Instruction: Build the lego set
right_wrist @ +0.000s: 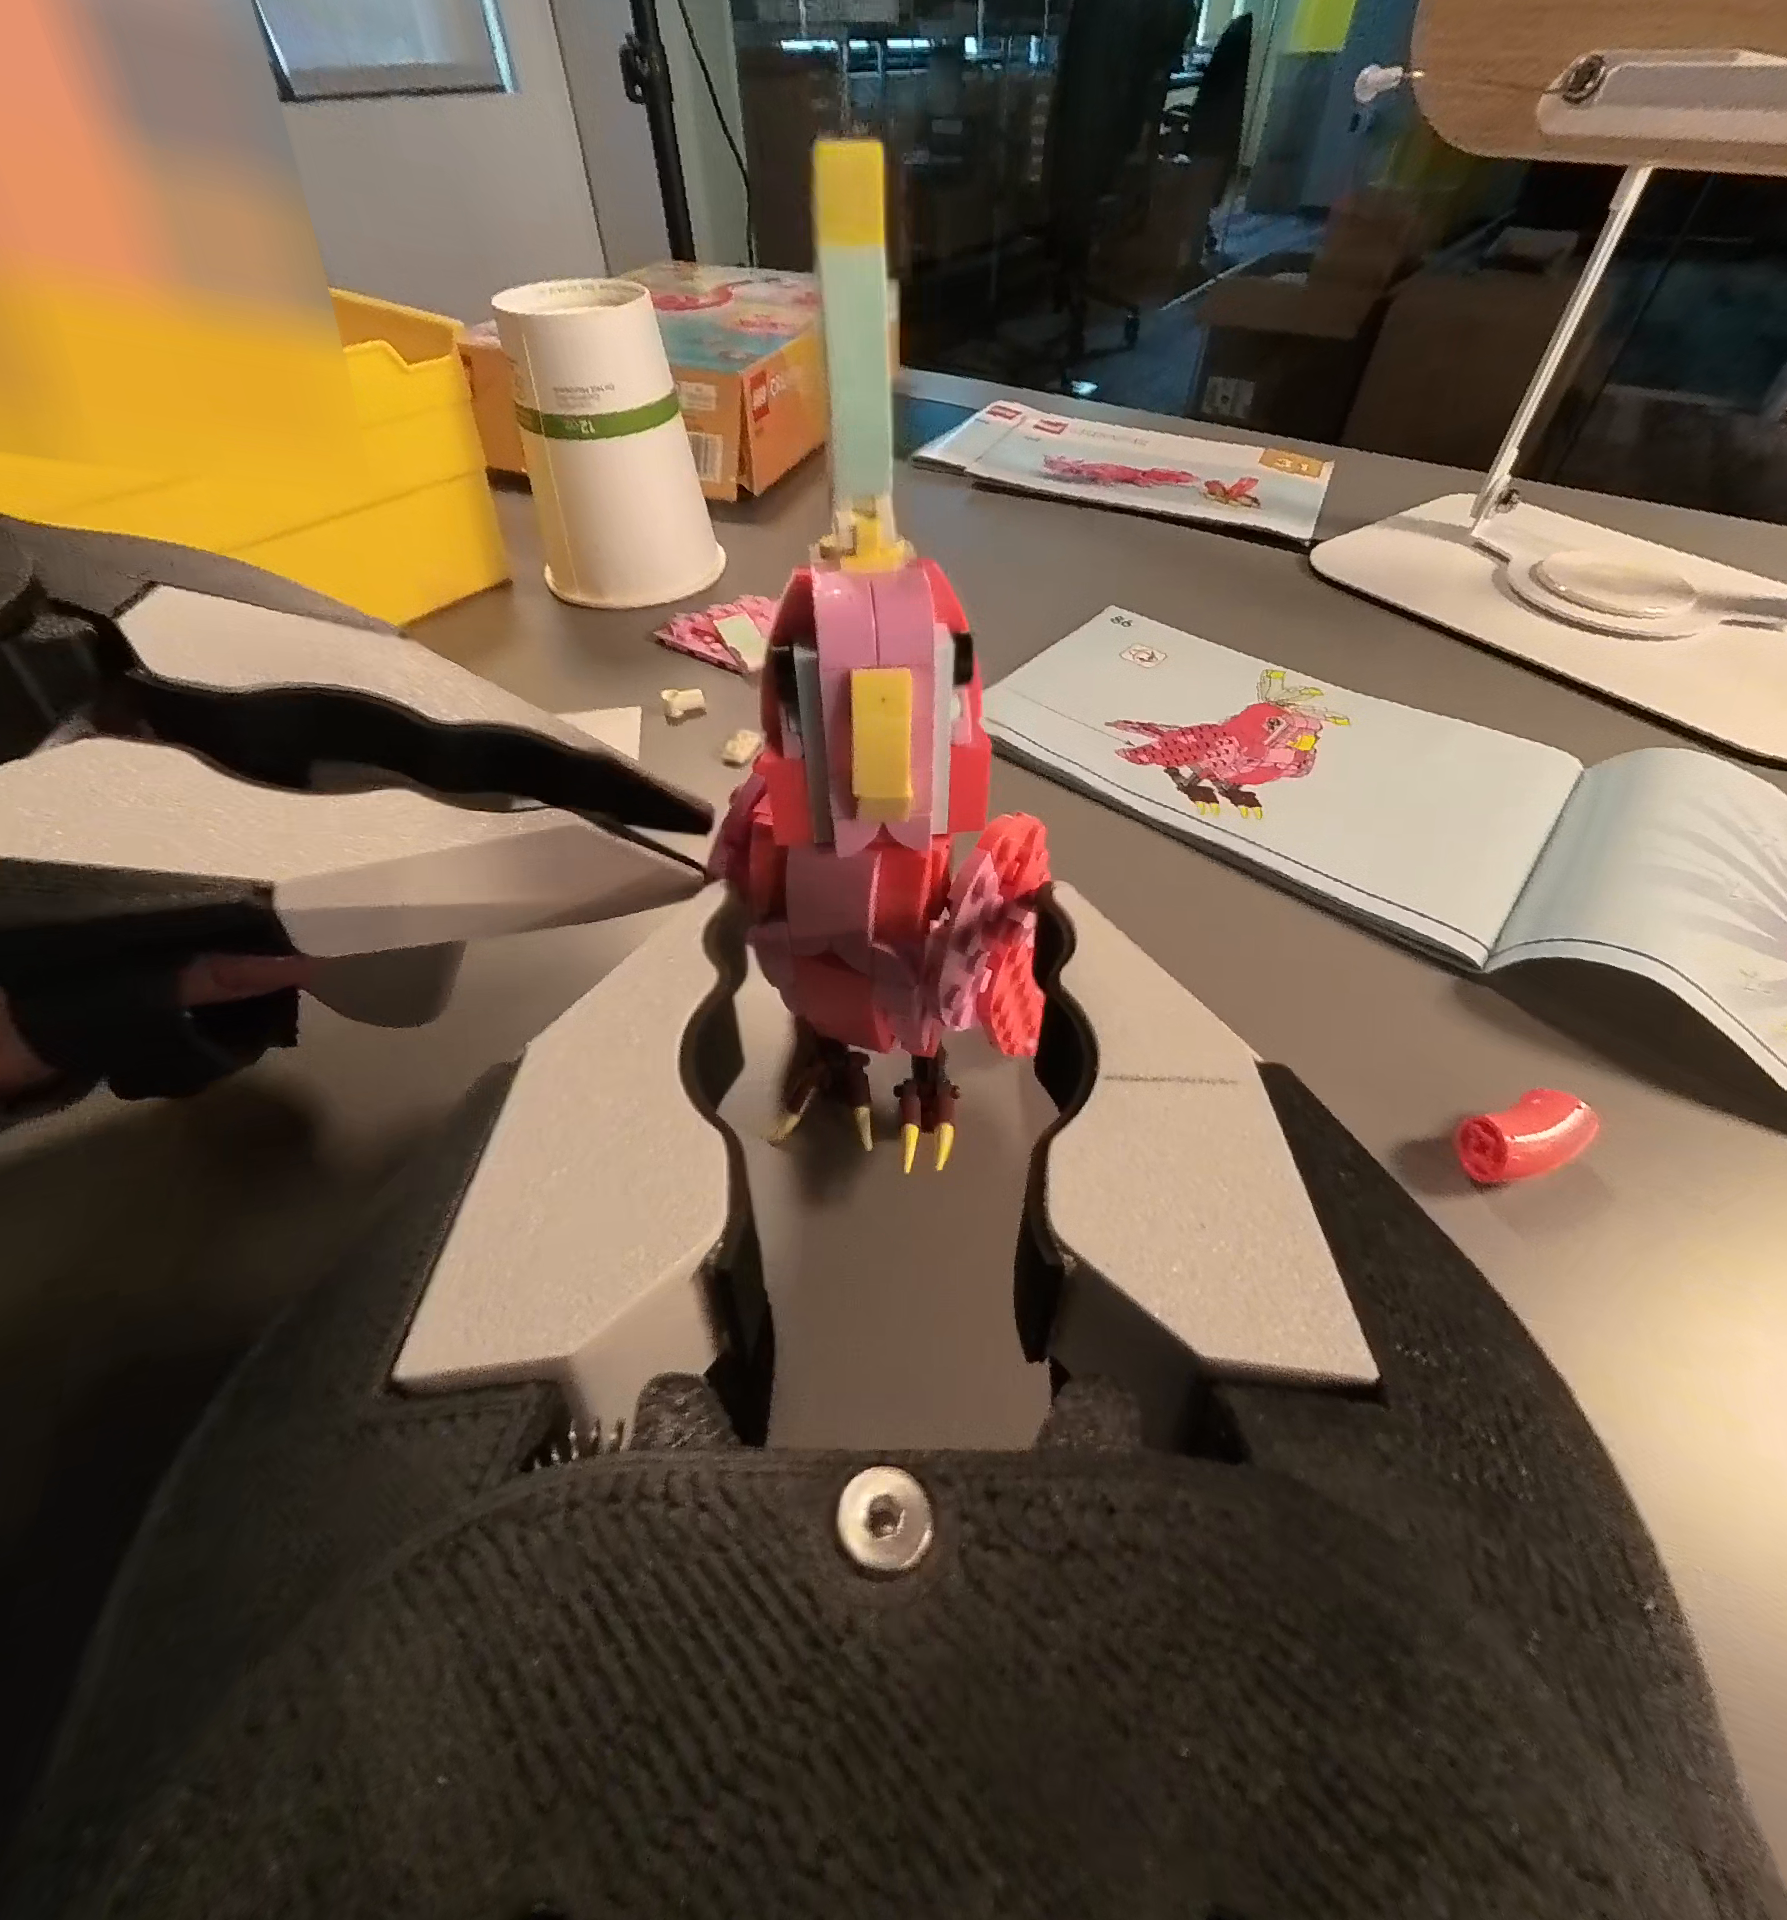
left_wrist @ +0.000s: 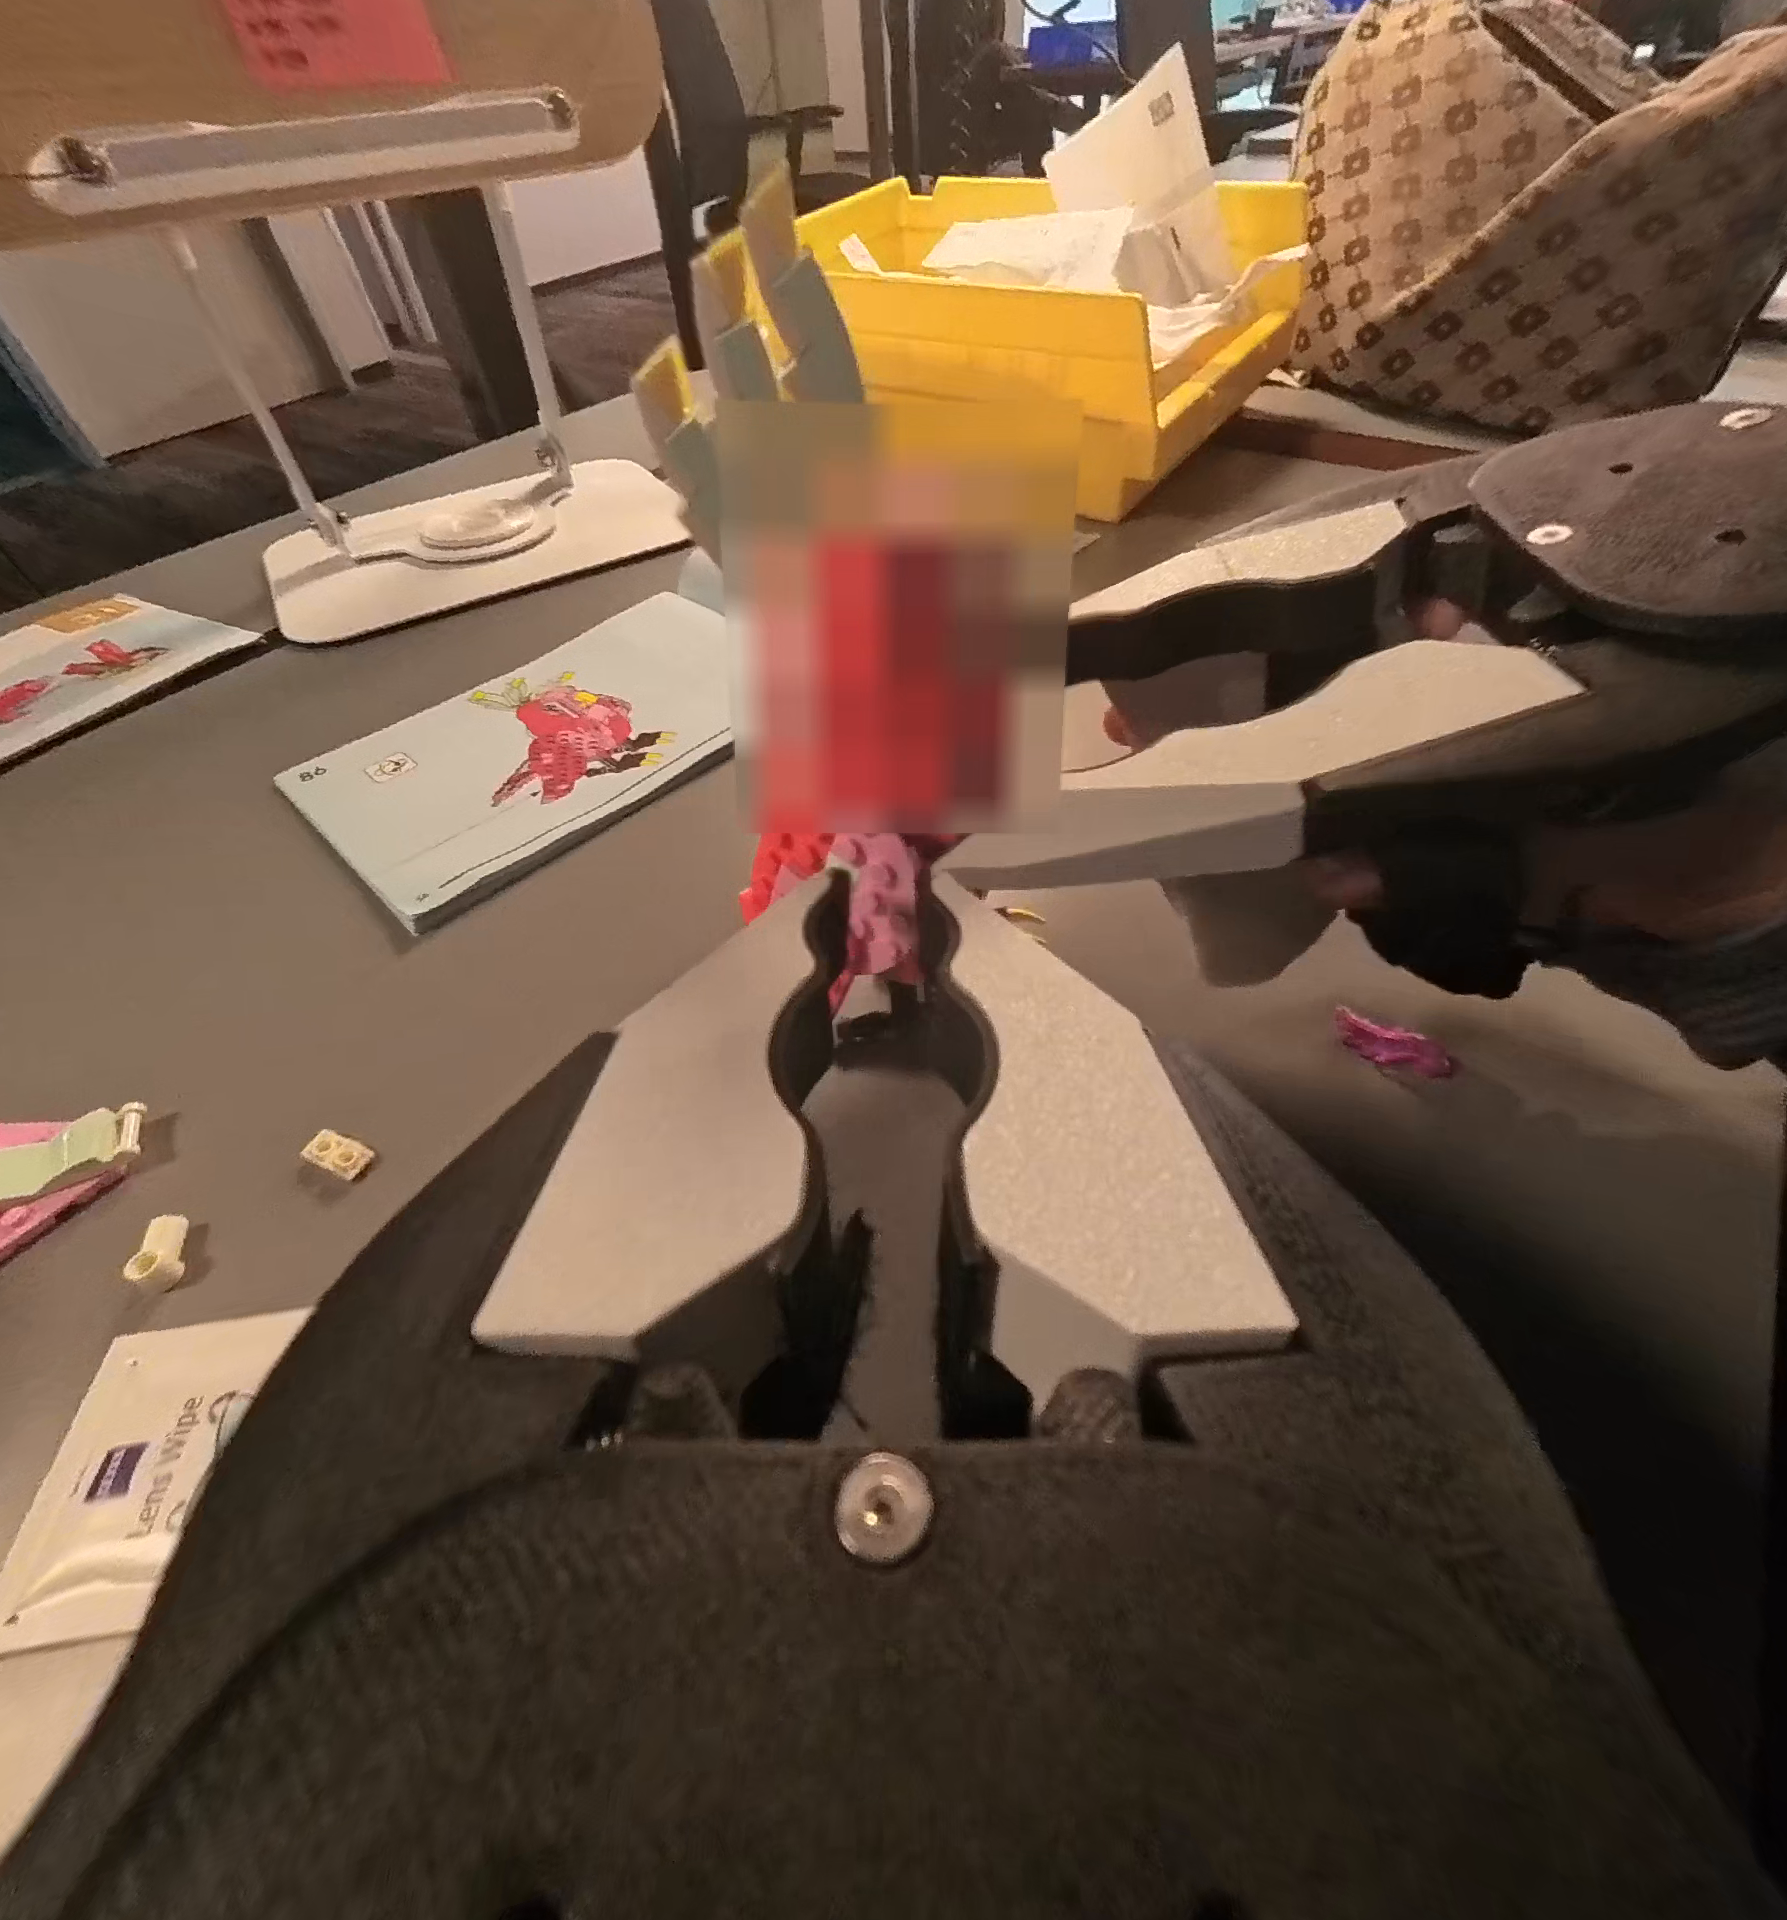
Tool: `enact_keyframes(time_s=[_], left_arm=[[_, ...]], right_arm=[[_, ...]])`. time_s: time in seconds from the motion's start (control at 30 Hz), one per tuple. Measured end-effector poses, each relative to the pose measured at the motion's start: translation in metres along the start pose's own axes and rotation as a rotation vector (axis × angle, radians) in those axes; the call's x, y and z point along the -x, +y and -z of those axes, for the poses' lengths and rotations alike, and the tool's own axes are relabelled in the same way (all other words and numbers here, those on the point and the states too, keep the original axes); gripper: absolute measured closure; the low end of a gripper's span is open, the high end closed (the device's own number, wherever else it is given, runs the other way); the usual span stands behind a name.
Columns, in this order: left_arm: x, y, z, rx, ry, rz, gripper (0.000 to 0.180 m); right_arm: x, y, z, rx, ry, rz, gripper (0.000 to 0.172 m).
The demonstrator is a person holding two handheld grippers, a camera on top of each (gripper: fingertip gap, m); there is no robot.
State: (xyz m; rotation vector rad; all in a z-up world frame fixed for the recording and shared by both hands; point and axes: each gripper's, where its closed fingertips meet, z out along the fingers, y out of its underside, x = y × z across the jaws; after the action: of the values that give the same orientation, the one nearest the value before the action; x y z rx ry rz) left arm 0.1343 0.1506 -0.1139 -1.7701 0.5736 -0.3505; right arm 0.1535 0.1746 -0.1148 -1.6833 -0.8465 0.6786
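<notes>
Between matte grey fingers (right_wrist: pixel 650 997): blocky pink brick bird (right_wrist: pixel 868 883), wing pinched.

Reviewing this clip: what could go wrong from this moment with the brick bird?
1. The left gripper is closed about one thin wing of the brick bird. A tug or twist could snap the wing off.
2. The bird stands between the right gripper's fingers, but firm contact is unclear, so it might tip.
3. The tall crest sticks up on a small joint, and a bump from either gripper could detach it.
</notes>
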Motion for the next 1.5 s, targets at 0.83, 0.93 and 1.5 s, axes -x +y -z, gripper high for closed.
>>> enact_keyframes(time_s=[0.83, 0.93, 1.5], left_arm=[[-0.047, -0.007, 0.062, 0.212, -0.284, -0.114, 0.180], [-0.049, -0.007, 0.061, 0.214, -0.288, -0.123, 0.180], [-0.020, 0.001, 0.062, 0.227, -0.388, -0.108, 0.130]], right_arm=[[0.061, -0.012, 0.080, 0.148, 0.227, 0.234, 0.167], [0.064, -0.014, 0.080, 0.145, 0.229, 0.257, 0.172], [0.129, -0.132, 0.154, -0.392, 0.043, 0.307, 0.069]])
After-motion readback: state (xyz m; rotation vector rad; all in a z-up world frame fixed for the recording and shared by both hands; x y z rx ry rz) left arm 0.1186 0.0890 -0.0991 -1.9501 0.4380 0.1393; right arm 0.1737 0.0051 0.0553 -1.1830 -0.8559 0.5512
